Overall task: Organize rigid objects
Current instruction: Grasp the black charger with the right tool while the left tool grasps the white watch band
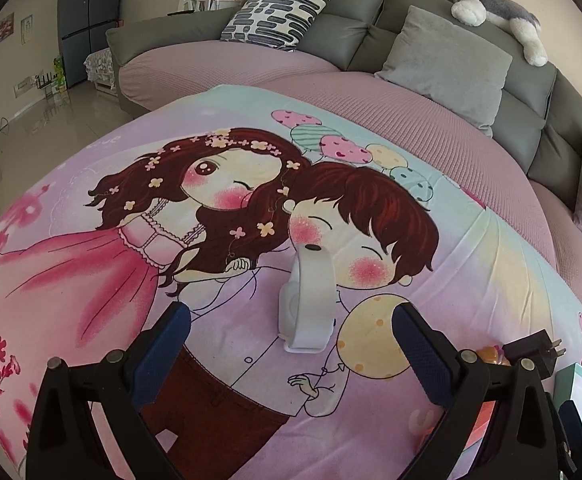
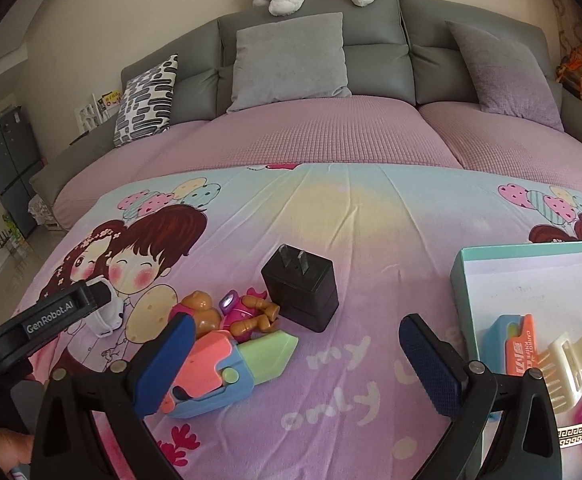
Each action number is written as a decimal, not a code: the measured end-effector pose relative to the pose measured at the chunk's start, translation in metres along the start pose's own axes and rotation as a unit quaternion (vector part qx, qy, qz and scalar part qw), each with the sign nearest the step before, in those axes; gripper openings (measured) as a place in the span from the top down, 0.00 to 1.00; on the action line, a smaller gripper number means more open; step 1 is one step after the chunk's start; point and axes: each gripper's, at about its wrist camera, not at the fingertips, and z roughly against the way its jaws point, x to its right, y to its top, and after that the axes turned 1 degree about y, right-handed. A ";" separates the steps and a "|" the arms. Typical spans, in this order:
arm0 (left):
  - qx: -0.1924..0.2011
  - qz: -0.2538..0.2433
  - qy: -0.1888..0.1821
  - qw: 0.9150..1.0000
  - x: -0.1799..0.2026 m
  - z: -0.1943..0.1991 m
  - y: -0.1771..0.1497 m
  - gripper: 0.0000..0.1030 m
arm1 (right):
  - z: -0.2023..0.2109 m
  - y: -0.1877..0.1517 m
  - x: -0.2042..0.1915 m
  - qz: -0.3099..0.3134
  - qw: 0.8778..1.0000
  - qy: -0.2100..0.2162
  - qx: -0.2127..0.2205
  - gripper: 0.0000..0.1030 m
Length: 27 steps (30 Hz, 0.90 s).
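Sitting in your teal box (image 2: 461, 280): cream comb (image 2: 563, 364), orange-blue toy (image 2: 511, 340). Your left gripper (image 1: 291, 344) and right gripper (image 2: 297, 356) gape wide, empty.

- Sheet (image 2: 331, 208): printed cloth, smooth, faintly creased.
- Sofa cover (image 2: 291, 136): ribbed, textured fabric.
- Charger (image 2: 301, 298): matt black plastic.
- Toy knife (image 2: 231, 368): smooth pastel plastic.
- Box (image 2: 461, 280): paper card, white inside.
- Finger pads (image 2: 429, 368): blue, dimpled.
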 end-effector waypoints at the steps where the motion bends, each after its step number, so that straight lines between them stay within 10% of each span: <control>1: -0.001 0.000 -0.001 1.000 0.000 -0.002 -0.001 0.02 | -0.002 0.000 0.000 0.000 1.000 -0.003 -0.002 0.00; 11: -0.005 0.007 -0.023 1.000 -0.003 -0.013 -0.002 0.04 | -0.020 0.013 0.007 -0.025 1.000 -0.007 -0.008 0.04; 27: -0.012 0.004 -0.050 0.999 -0.001 -0.025 0.000 0.67 | -0.042 0.013 0.003 -0.030 0.999 -0.005 -0.022 0.51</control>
